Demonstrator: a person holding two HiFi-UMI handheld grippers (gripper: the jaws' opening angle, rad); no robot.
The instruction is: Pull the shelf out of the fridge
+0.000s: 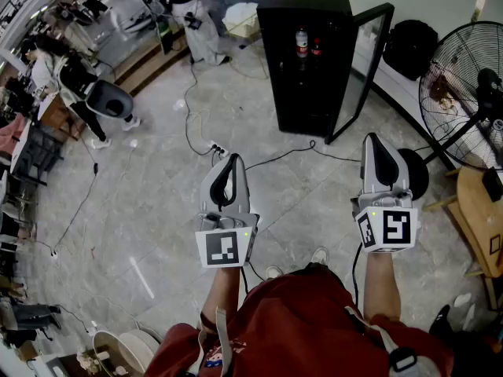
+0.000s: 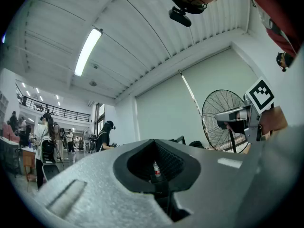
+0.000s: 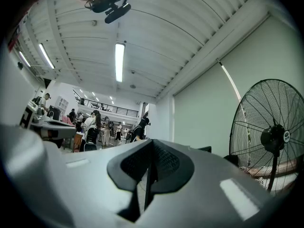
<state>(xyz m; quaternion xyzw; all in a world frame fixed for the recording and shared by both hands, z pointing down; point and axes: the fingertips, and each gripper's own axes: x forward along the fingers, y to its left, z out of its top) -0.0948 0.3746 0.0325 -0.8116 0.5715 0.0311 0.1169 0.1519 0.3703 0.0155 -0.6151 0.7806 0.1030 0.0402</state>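
Fridge [image 1: 302, 69] standing well ahead on the floor, door [image 1: 363, 61] swung open. Shelf [image 1: 308, 60] in upper interior, dim, bearing two bottles [image 1: 301, 42]. Left gripper [image 1: 228, 163] and right gripper [image 1: 372, 141] both pressed together, empty, well short of fridge. Judged: shelf stiff and light, load top-heavy; best taken at front edge, drawn level

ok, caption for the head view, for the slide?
Head view: left gripper and right gripper, both shut and empty, held short of the black fridge, door open, bottles inside.
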